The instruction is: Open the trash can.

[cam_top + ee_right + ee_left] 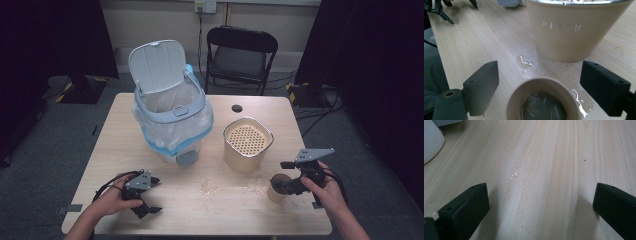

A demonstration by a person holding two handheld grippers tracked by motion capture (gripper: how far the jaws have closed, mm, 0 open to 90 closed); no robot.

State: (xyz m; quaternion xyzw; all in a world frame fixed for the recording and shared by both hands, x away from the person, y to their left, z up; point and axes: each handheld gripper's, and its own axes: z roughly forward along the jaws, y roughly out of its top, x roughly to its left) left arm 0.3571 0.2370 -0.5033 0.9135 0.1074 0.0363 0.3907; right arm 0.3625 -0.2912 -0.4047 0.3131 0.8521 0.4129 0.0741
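Beige and made of paper, the cup (541, 100) stands near the front right corner of the tabletop (165, 200), with something dark and wet-looking at its bottom. The right gripper (540, 87) has its jaws spread wide, one on each side of the cup's rim and clear of it, so it holds nothing; from above, this right gripper (294, 179) sits level with the cup (277, 187), the person's right hand (325, 192) behind it at the right edge. Just beyond the cup, a small puddle (526, 62) shines on the wood, and past that stands a tan container (571, 27) with pale raised lettering on its side; the high view shows a perforated insert in the top of this container (246, 142), right of the tabletop's middle. Farther left, toward the back, a white bin (172, 112) lined with a clear bag has its lid standing open. Near the front left corner, the left gripper (145, 195) rests low in the person's left hand (112, 200), jaws wide apart over bare, crumb-flecked wood, gripping nothing.
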